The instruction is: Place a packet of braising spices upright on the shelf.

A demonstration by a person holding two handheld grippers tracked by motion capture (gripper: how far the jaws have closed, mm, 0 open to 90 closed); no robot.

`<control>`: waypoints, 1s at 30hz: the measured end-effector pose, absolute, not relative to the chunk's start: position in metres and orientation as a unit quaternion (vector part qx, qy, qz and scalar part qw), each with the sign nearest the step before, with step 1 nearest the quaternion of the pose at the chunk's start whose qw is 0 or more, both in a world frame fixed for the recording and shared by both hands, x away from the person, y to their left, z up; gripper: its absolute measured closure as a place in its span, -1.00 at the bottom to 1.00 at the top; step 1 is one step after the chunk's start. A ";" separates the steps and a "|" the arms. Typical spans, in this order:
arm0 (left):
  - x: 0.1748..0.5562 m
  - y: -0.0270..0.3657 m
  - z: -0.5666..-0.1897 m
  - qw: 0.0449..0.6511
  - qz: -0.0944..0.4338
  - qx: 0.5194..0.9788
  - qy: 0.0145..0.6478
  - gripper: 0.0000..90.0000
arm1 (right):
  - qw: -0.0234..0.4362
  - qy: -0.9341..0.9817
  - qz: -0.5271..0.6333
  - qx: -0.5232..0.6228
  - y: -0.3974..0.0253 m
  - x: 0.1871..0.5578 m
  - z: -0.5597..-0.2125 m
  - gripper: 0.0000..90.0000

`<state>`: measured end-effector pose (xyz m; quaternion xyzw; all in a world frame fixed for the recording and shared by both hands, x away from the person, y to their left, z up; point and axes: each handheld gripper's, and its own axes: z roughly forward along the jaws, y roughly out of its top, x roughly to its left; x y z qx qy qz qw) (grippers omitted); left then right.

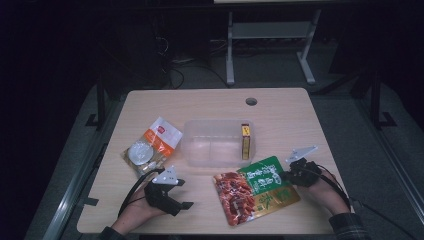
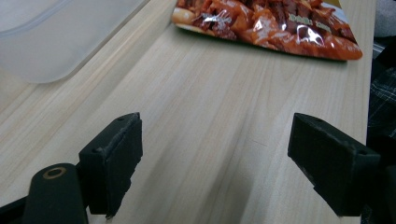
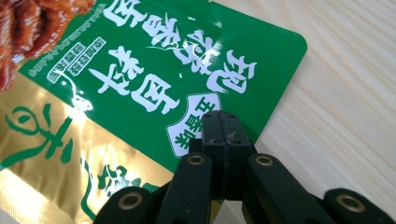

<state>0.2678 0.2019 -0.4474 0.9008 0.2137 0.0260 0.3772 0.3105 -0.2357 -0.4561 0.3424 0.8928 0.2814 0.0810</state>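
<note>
A snack packet (image 1: 255, 192) printed green, gold and red lies flat on the wooden table near its front edge. My right gripper (image 1: 284, 175) is shut, and its tips sit over the packet's green right edge (image 3: 116, 93). Nothing shows between the closed jaws of this gripper (image 3: 224, 123), and I cannot tell if they touch the foil. My left gripper (image 1: 184, 194) stands open over bare wood to the left of the packet. Its jaws (image 2: 215, 163) are wide apart and point toward the packet's red end (image 2: 280, 23).
A clear plastic container (image 1: 200, 150) stands mid-table with a yellow box (image 1: 245, 141) upright at its right end; its corner (image 2: 46, 42) shows in the left gripper view. An orange-and-white packet (image 1: 152, 145) lies left of it. A cable hole (image 1: 251, 101) is near the far edge.
</note>
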 end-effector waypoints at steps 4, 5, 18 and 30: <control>0.268 0.202 -0.447 0.378 0.024 0.900 0.216 -0.61 | 0.072 0.900 0.285 0.321 -0.224 0.308 -0.456 1.00; 0.268 0.201 -0.447 0.378 0.024 0.900 0.218 -0.61 | 0.068 0.902 0.286 0.315 -0.221 0.306 -0.456 1.00; 0.269 0.199 -0.445 0.389 0.010 0.896 0.215 -0.67 | 0.050 0.925 0.296 0.231 -0.173 0.294 -0.457 1.00; 0.275 0.190 -0.444 0.386 0.024 0.903 0.188 -0.69 | 0.046 0.934 0.304 0.179 -0.136 0.285 -0.457 1.00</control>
